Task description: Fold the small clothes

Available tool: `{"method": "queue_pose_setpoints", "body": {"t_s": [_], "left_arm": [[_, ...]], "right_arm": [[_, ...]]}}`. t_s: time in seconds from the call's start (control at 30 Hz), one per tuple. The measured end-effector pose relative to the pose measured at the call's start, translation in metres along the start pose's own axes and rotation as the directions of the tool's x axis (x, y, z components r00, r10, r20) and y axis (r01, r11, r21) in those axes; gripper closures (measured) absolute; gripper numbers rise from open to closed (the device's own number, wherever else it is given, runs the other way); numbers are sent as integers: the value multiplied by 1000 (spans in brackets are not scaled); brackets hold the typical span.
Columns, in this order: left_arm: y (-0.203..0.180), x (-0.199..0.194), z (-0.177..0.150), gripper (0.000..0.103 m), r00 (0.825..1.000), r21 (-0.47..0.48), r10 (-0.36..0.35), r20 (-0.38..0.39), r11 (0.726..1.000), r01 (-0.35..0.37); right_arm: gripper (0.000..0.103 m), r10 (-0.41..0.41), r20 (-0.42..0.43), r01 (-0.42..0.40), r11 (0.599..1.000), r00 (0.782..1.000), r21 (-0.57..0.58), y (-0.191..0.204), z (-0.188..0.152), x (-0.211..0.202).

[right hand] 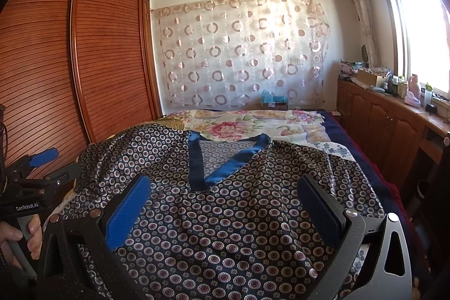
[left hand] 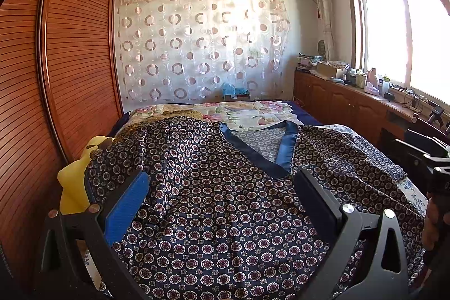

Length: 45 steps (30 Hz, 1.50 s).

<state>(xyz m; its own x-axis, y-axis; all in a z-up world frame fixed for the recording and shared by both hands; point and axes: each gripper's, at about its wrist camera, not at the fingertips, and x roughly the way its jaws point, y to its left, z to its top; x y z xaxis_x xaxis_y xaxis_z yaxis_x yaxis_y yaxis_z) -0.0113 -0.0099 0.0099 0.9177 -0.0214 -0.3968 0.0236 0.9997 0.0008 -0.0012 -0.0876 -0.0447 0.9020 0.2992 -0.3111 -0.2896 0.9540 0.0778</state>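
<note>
Both fisheye views look forward between their own tool's fingers, low and close over the patterned garment (left hand: 225,201) on the bed (left hand: 253,114), facing the curtained far wall at 12 o'clock. The left wrist view sits nearer the wardrobe (left hand: 70,47) at 9 o'clock; the right wrist view sits farther right. Both share the garment's blue neckline (right hand: 225,159), the curtain (right hand: 239,52), and the window (left hand: 393,33) at 2 o'clock. Each catches the other tool at its edge.

Satin top (left hand: 225,204) (right hand: 225,215), navy w/ small round floral medallions, plain blue V-neck trim, laid flat front-up on bed, neck away from cams, sleeves spread L/R, fabric rumpled, not folded yet
</note>
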Motion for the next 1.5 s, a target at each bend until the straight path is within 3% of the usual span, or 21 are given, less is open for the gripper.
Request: {"method": "queue_pose_setpoints", "body": {"t_s": [0.33, 0.53, 0.87, 1.0, 1.2, 1.4, 1.5], "left_arm": [[24, 20, -12, 0, 999, 26, 24, -41, 999, -23], [61, 29, -16, 0, 996, 16, 25, -87, 1000, -23], [124, 48, -22, 0, 985, 8, 46, -168, 999, -45], [146, 59, -25, 0, 971, -4, 76, -227, 997, -79], [183, 84, -36, 0, 953, -97, 25, -301, 994, -57], [206, 118, -49, 22, 927, -178, -43, -373, 984, -26], [213, 133, -57, 25, 907, -198, -53, -417, 980, -34]], "right_arm": [[0, 82, -64, -82, 997, 995, 5, 2, -6, 20], [0, 148, -140, -150, 989, 979, -5, 8, -12, 42], [0, 170, -240, -190, 980, 956, -61, 19, -18, 74], [0, 176, -281, -199, 978, 944, -55, 19, -21, 86], [0, 167, -305, -202, 976, 937, -86, 27, -21, 94], [0, 173, -299, -212, 972, 938, -102, 36, -27, 99], [0, 175, -304, -213, 973, 937, -94, 33, -29, 101]]}}
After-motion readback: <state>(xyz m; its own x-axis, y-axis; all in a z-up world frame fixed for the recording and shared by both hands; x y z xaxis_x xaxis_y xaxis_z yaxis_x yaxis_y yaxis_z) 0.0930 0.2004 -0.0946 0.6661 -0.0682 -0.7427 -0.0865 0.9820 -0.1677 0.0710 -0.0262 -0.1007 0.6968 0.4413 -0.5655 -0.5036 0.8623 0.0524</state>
